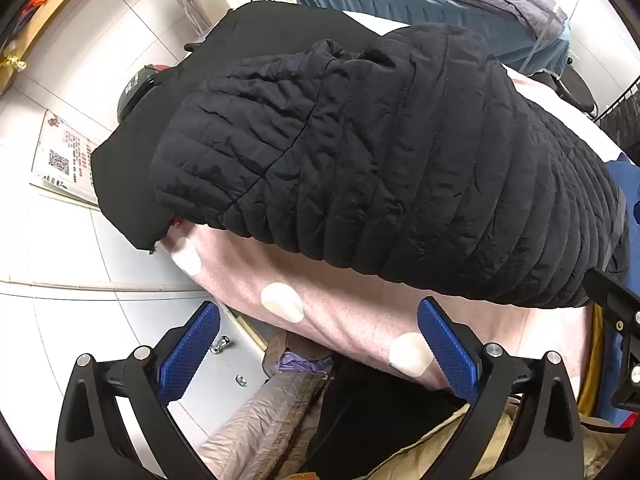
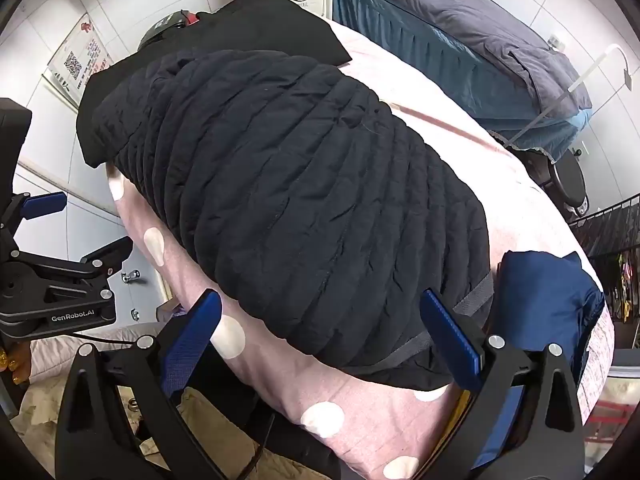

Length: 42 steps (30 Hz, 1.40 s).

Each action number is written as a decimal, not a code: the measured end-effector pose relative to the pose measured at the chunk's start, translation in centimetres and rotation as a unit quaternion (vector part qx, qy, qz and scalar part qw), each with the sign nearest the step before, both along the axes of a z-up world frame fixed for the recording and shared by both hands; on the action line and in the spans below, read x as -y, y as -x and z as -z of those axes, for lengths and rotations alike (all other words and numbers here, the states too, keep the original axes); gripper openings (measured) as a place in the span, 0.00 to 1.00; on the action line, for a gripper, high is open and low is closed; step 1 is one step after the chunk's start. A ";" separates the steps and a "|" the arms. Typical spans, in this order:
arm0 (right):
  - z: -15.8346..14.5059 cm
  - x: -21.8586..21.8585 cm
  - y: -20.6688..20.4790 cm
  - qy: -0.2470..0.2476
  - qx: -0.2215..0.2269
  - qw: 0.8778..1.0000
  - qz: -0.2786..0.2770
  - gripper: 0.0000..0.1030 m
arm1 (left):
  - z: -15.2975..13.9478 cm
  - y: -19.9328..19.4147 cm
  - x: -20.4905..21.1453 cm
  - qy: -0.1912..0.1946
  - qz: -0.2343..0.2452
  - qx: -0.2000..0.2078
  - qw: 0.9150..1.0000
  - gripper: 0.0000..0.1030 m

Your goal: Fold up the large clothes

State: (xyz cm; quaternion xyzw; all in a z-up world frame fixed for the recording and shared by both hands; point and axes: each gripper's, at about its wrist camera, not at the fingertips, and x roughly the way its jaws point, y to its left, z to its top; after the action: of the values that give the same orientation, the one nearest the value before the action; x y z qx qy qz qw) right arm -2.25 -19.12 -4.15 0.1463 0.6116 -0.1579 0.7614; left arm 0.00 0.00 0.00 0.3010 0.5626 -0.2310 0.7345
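Note:
A black quilted jacket (image 1: 380, 160) lies folded into a long bundle on a pink sheet with white dots (image 1: 340, 320). In the right wrist view the same jacket (image 2: 300, 200) fills the middle, its grey-banded hem near the front right. My left gripper (image 1: 320, 350) hovers open over the sheet's near edge, just short of the jacket, nothing between its blue pads (image 1: 188, 352). My right gripper (image 2: 320, 340) is open too, above the jacket's hem end, holding nothing. The left gripper's body (image 2: 60, 280) shows at the left of the right wrist view.
A flat black garment (image 2: 280, 20) lies under the jacket's far end. A folded blue item (image 2: 548, 296) sits on the pink sheet (image 2: 400, 412) at the right. A dark blue covered bed (image 2: 460, 28) stands behind. White tiled floor (image 1: 60, 240) and a black helmet (image 2: 164, 26) lie to the left.

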 end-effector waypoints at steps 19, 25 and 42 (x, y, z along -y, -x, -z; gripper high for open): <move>0.1 0.1 0.1 0.003 0.000 1.000 0.001 0.95 | 0.2 -0.1 -0.5 -0.007 -0.001 -0.002 1.000 0.94; 0.3 0.5 0.6 0.002 0.000 1.000 0.006 0.95 | 0.4 -0.1 -0.3 -0.009 0.002 -0.001 1.000 0.94; 0.2 0.3 0.8 0.000 -0.001 1.000 0.007 0.95 | 0.1 0.2 -0.4 -0.010 0.002 0.001 1.000 0.94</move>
State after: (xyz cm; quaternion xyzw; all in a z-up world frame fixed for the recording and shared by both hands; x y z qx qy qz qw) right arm -3.06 -19.37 -4.39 0.1504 0.6110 -0.1634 0.7598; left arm -0.24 0.36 -0.06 0.3099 0.5636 -0.2265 0.7315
